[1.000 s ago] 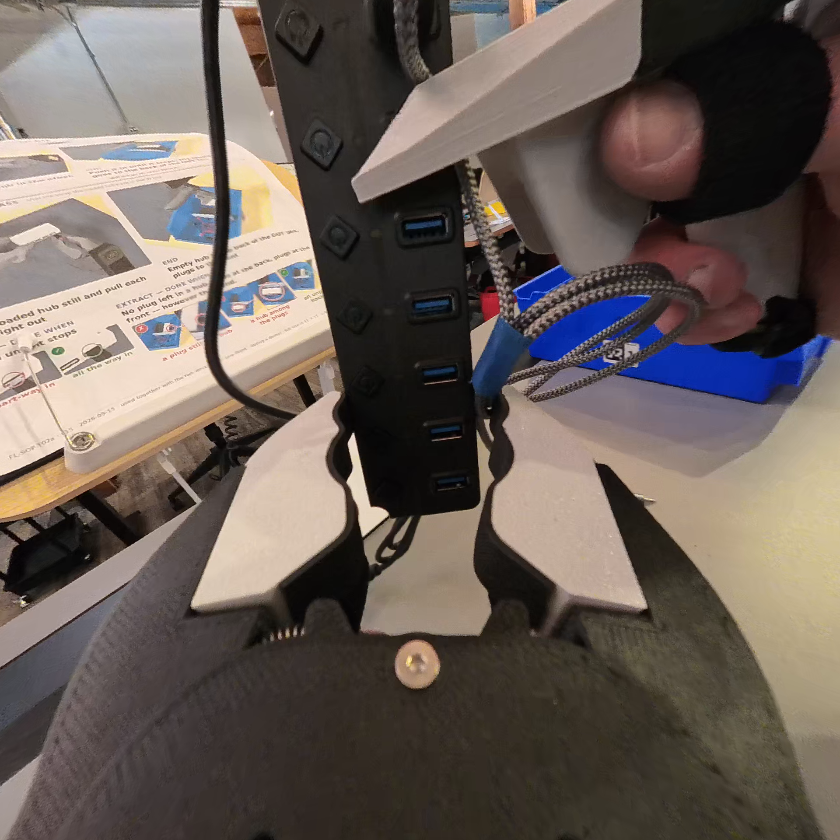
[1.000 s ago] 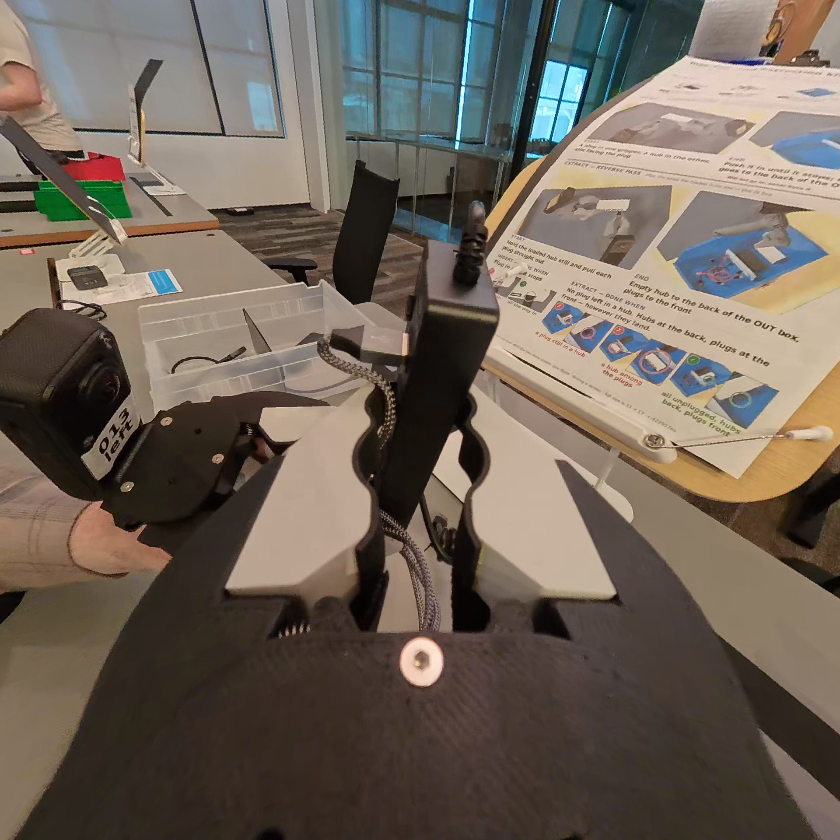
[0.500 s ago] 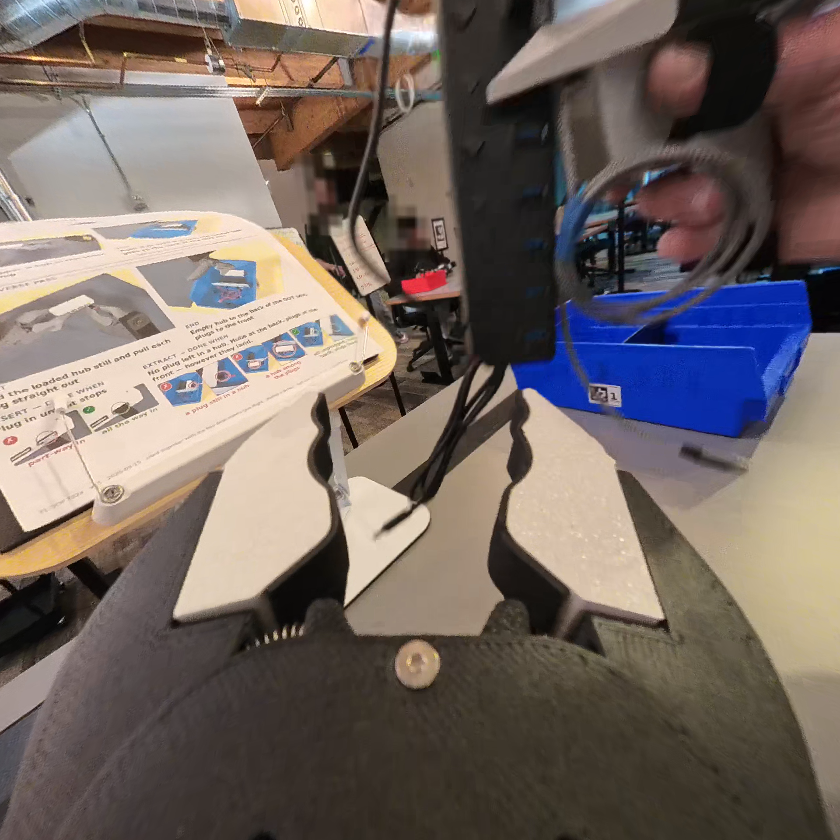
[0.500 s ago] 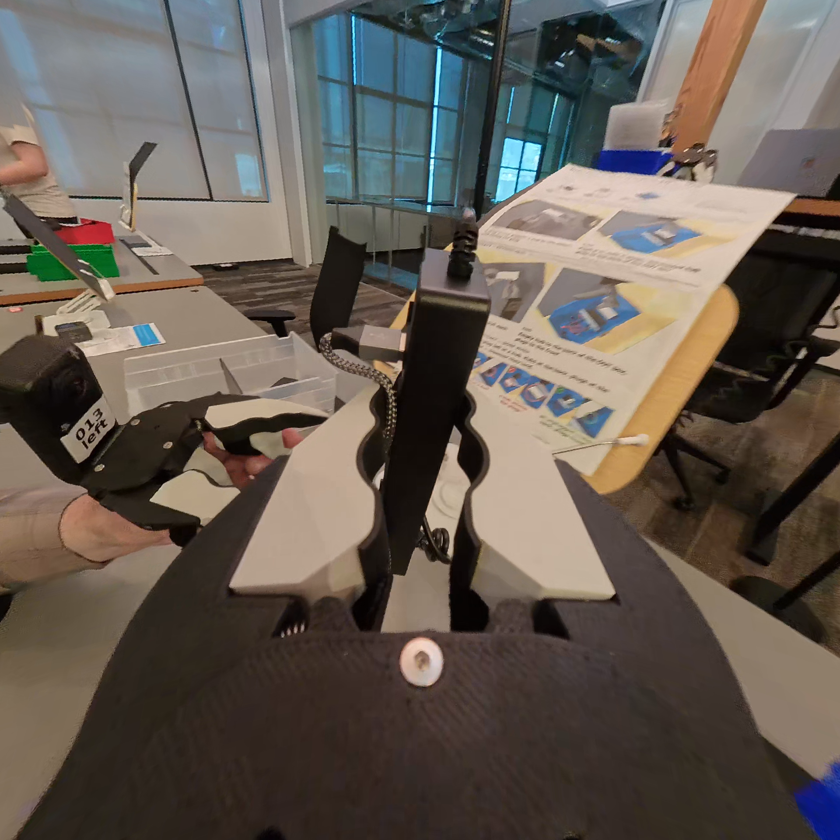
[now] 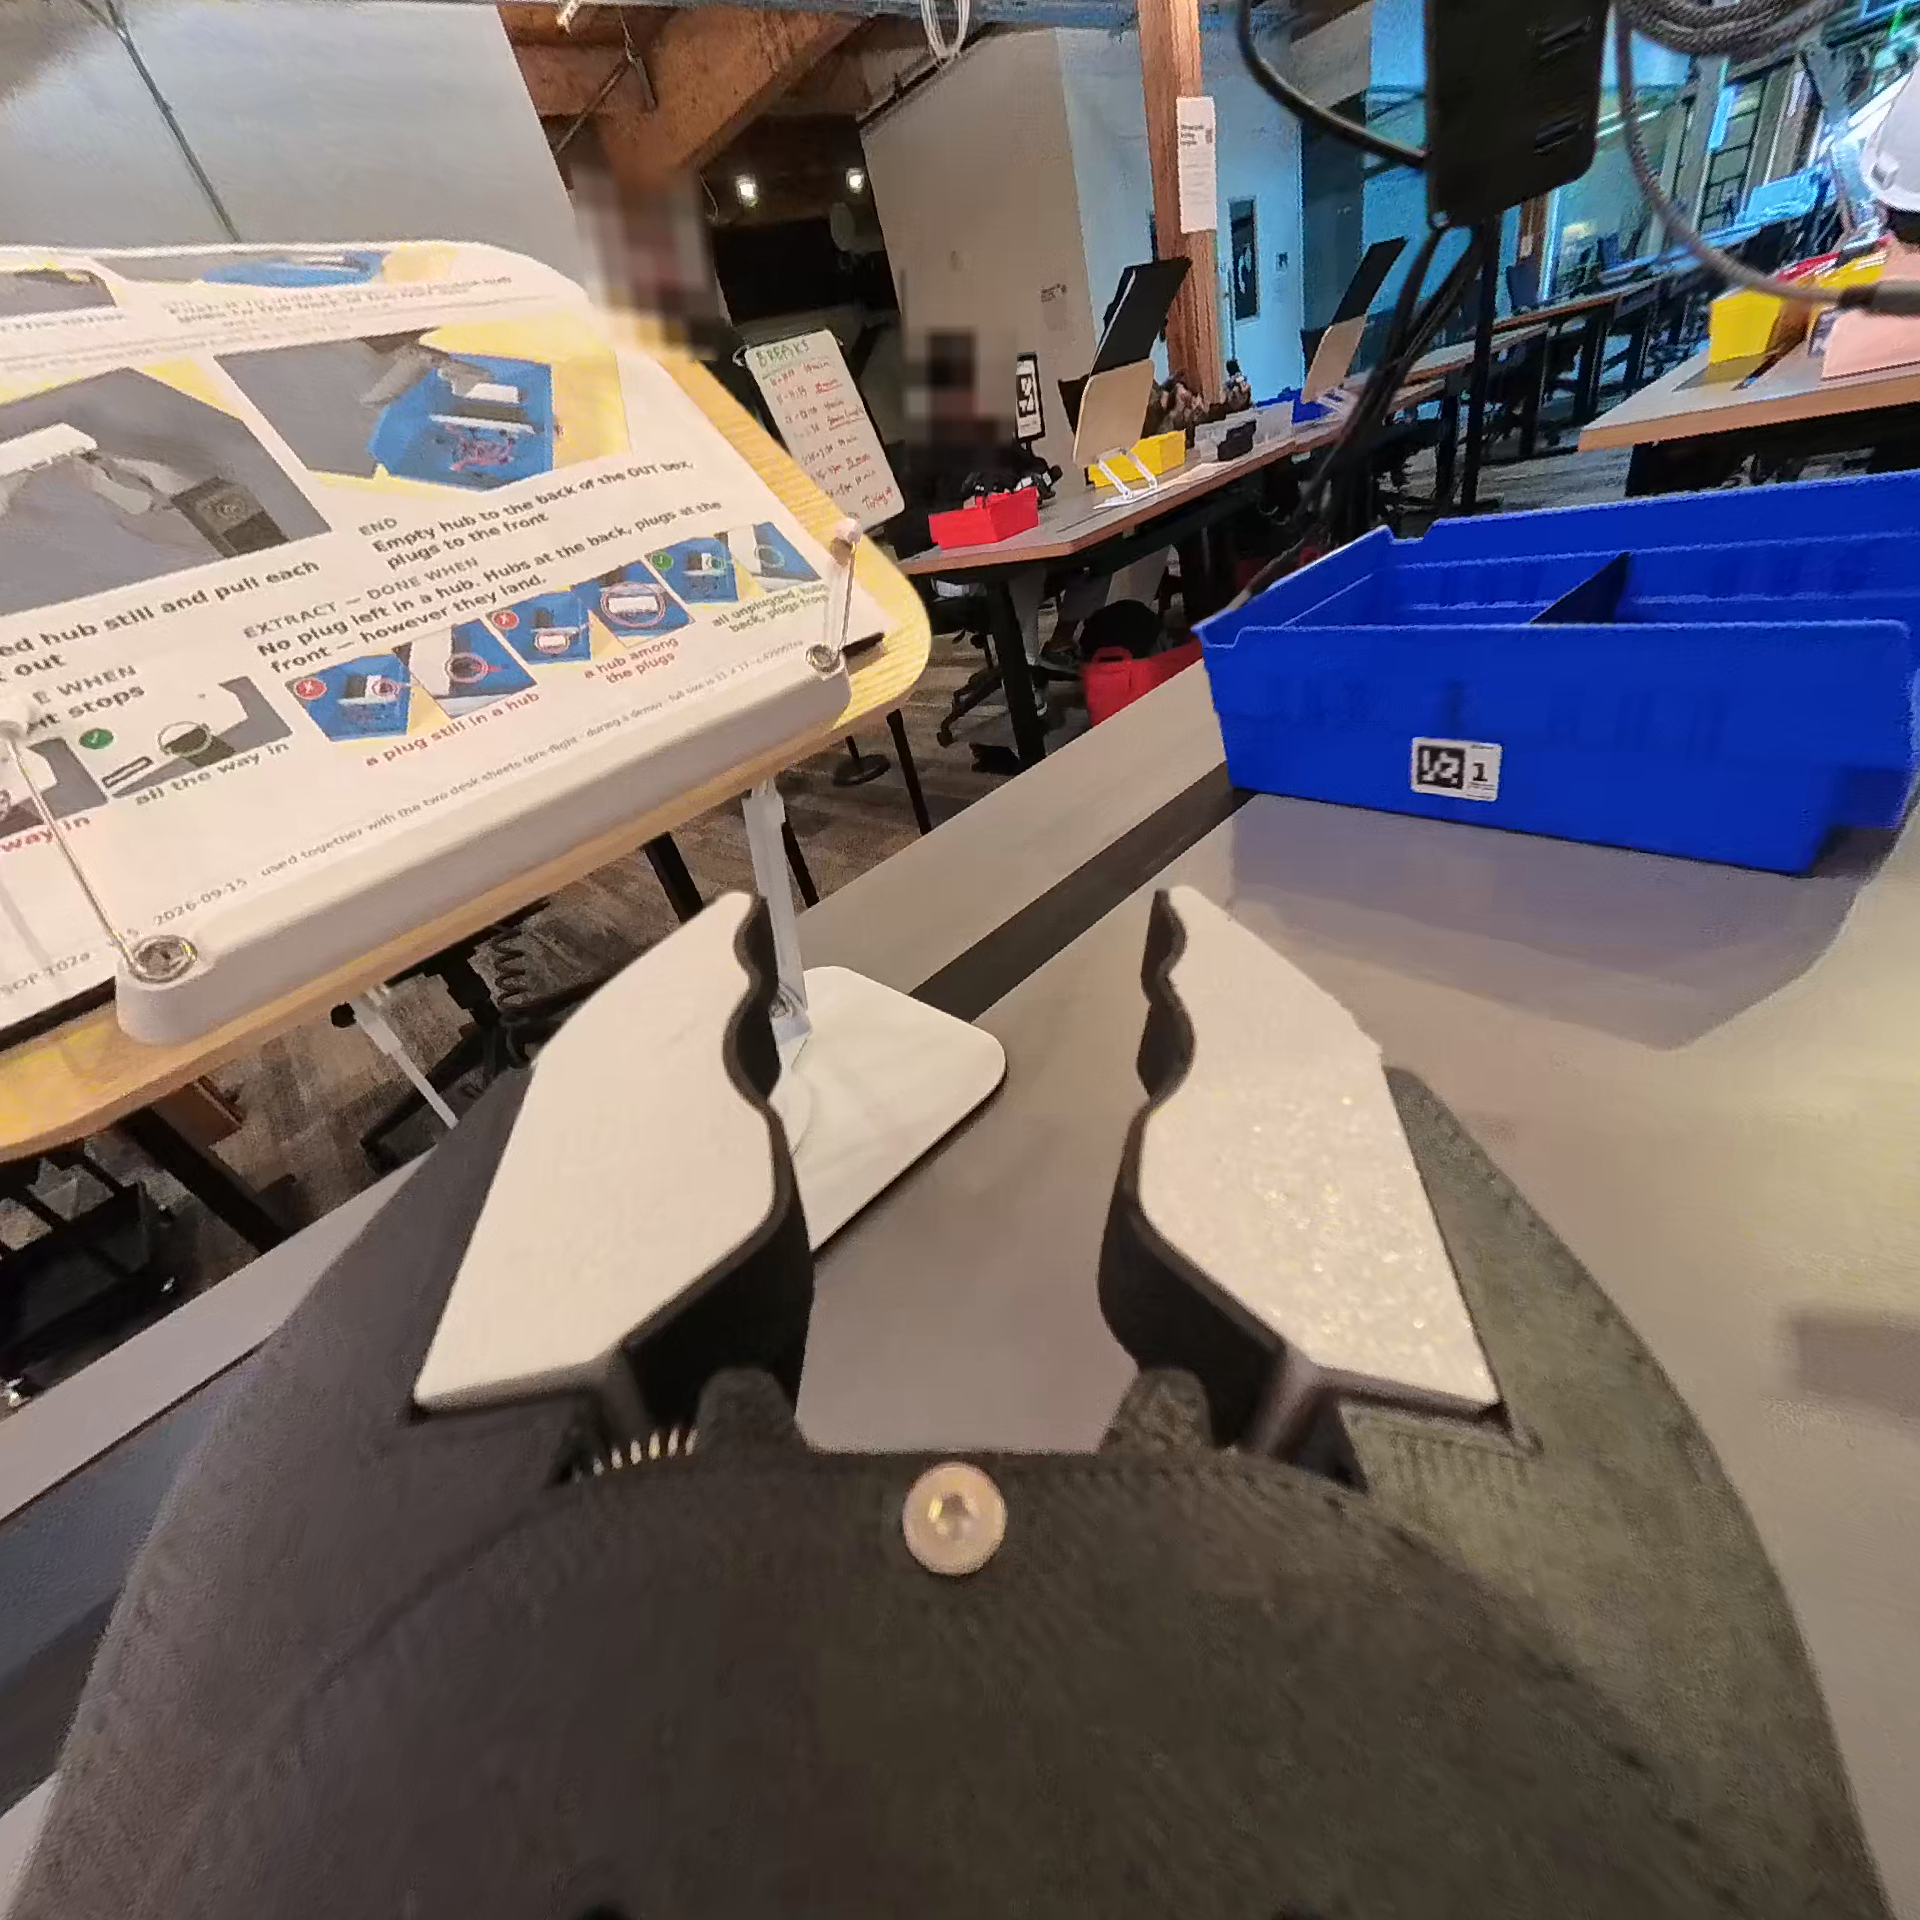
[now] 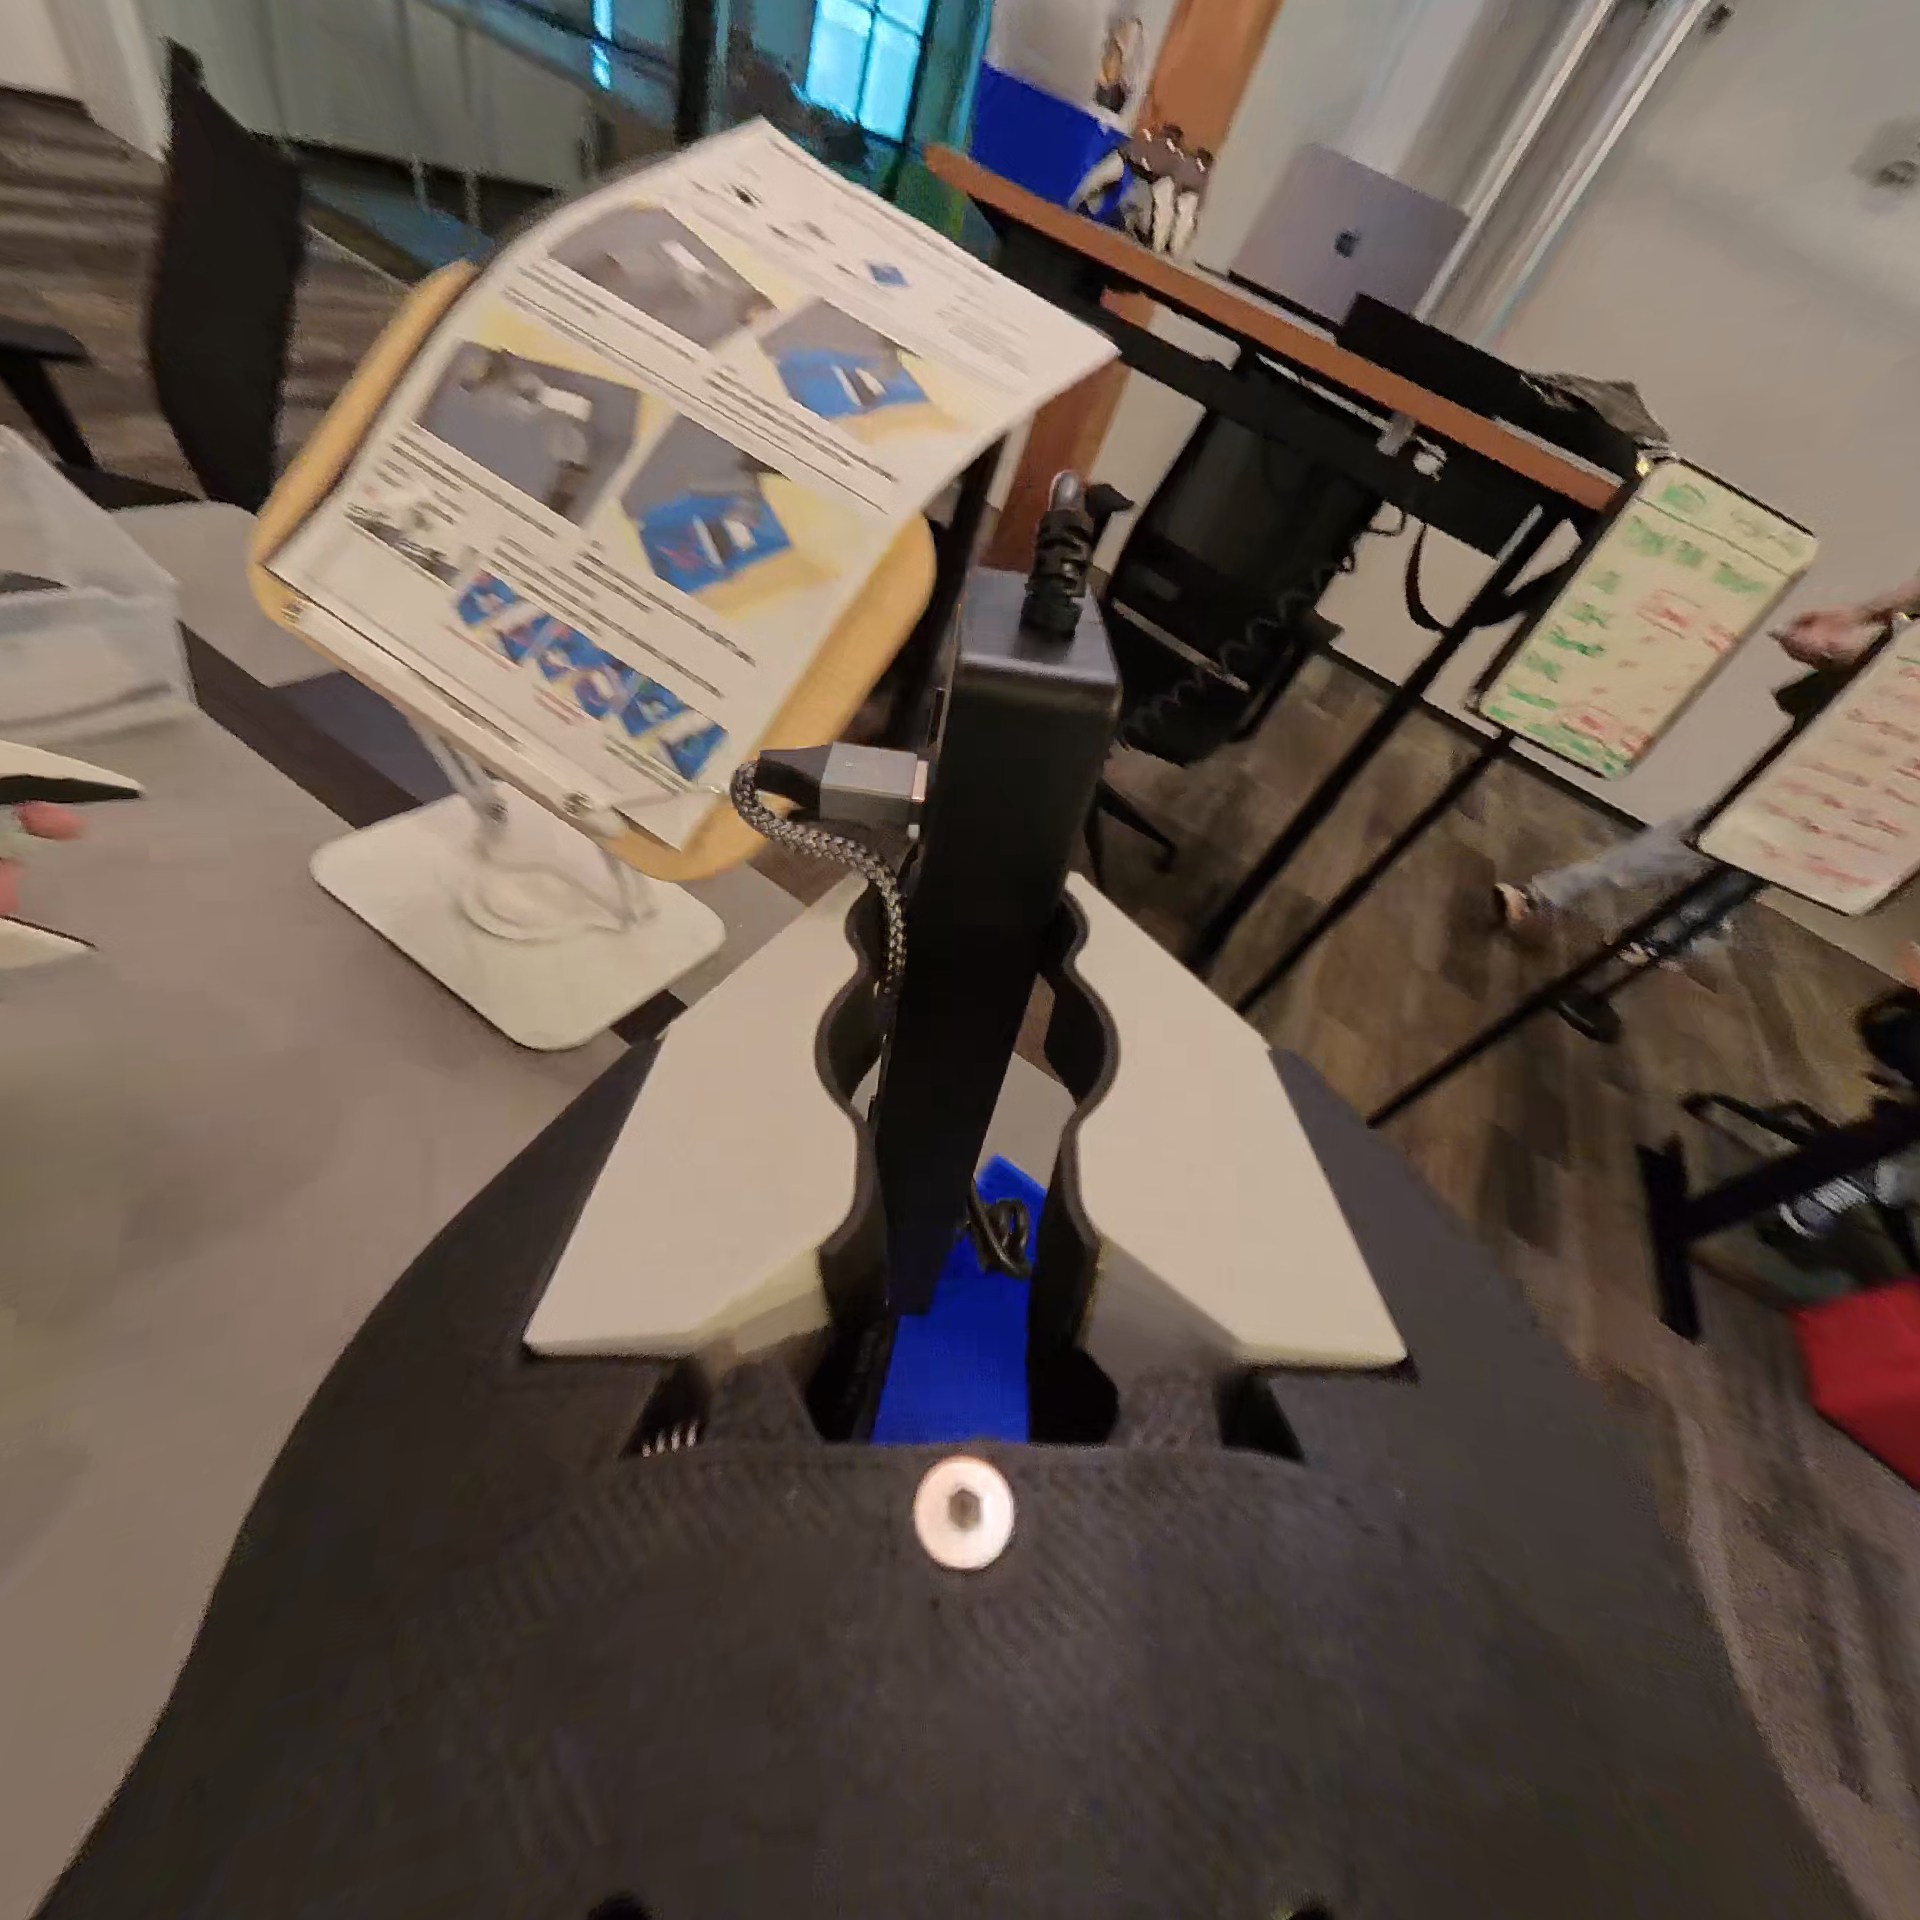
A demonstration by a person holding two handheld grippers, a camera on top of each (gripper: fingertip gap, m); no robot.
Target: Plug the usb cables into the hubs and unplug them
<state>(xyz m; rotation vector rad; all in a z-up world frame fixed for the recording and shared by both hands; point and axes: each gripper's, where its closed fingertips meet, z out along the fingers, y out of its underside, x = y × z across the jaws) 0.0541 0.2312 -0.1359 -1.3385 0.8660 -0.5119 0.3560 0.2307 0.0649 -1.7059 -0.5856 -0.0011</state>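
My right gripper (image 6: 961, 925) is shut on a black USB hub (image 6: 1013, 790) and holds it upright in the air. A grey USB plug (image 6: 847, 777) on a braided cable (image 6: 873, 904) sits in a port on the hub's left side. The hub's lower end (image 5: 1512, 99) also shows at the top right of the left wrist view, with its black cord hanging down. My left gripper (image 5: 951, 940) is open and empty, low over the grey table (image 5: 1455, 1039). A blue bin (image 5: 1558, 686) stands on the table to its right.
An instruction sheet on a white tilted stand (image 5: 416, 623) stands at the table's left edge; it also shows in the right wrist view (image 6: 644, 488). Beyond the table edge are other desks, chairs, whiteboards and people. A clear bin's corner (image 6: 73, 603) is at far left. My hands' fingertips stand some 35 cm from each other.
My left gripper let go of the hub and dropped away. My right gripper carried the hub with the plugged cable up and to the right, over the blue bin.
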